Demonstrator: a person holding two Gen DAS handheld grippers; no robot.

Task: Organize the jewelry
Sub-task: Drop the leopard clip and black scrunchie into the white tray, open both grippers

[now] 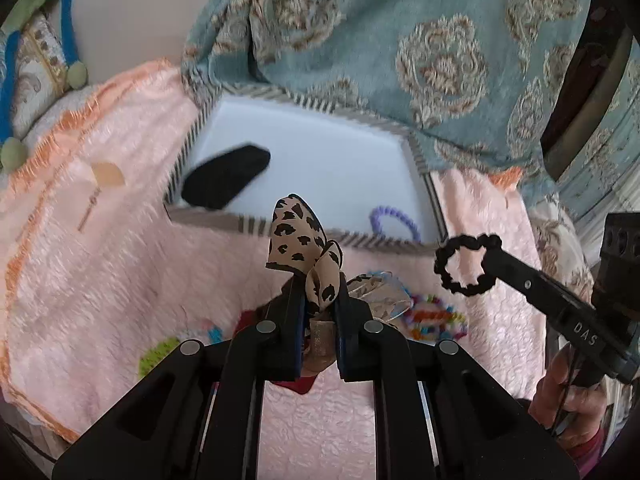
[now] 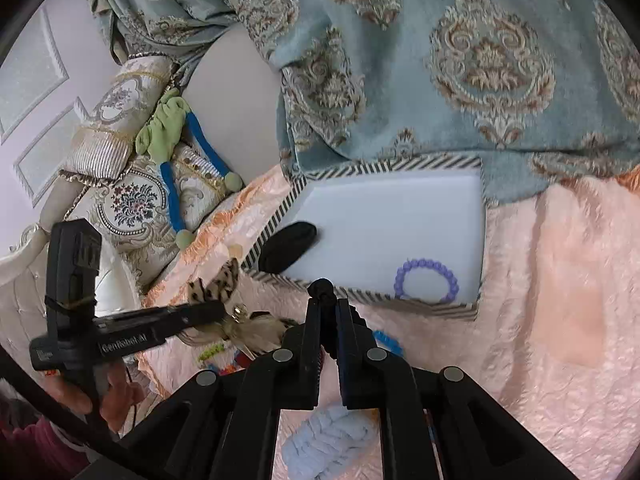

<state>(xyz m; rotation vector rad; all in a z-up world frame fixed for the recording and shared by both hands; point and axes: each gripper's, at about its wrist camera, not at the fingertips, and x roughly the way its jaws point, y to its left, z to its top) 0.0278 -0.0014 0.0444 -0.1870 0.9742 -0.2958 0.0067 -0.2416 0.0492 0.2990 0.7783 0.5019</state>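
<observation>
My left gripper (image 1: 320,296) is shut on a leopard-print bow hair clip (image 1: 298,240), held above the pink blanket just in front of the striped-rim tray (image 1: 304,232). The tray has a white floor and holds a black hair clip (image 1: 224,178) and a purple bead bracelet (image 1: 396,222). My right gripper (image 2: 329,304) is shut on a black scrunchie (image 2: 321,288), seen as a ring in the left wrist view (image 1: 466,264), held above the blanket near the tray's front right corner. The tray (image 2: 472,312), black clip (image 2: 288,246) and bracelet (image 2: 426,280) also show in the right wrist view.
Colourful bead pieces (image 1: 436,316) and a green item (image 1: 158,356) lie on the pink blanket (image 1: 100,272) under the left gripper. A light blue scrunchie (image 2: 332,440) lies below the right gripper. A teal patterned cover (image 1: 400,40) hangs behind the tray. Pillows (image 2: 132,196) sit left.
</observation>
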